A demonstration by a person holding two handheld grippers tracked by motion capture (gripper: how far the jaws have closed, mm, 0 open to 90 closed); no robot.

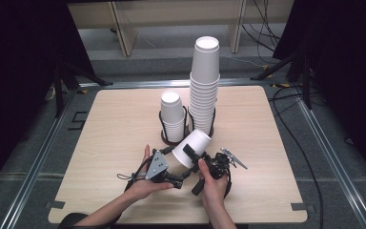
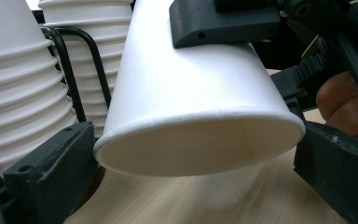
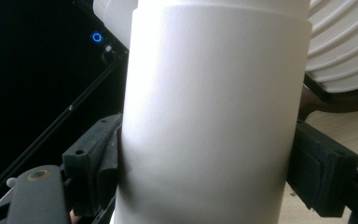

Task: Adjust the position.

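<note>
Currently, I am holding a paper cup tilted above the table, just in front of the two wire holders. My right gripper is clamping the cup across its wall: in the right gripper view both black pads are pressing against the white wall, one on each side. My right hand is coming in from the bottom edge, wrist nearly straight, fingers wrapped around the gripper body.

My left hand is lying palm up under the left gripper, forearm angled in from the lower left. That gripper is standing spread wide; in the left gripper view its jaws are flanking the cup's open rim without closing on it, the left jaw right beside the rim.

Behind the cup, the short stack and the tall stack are sitting mouth down in their holders, side by side.
</note>
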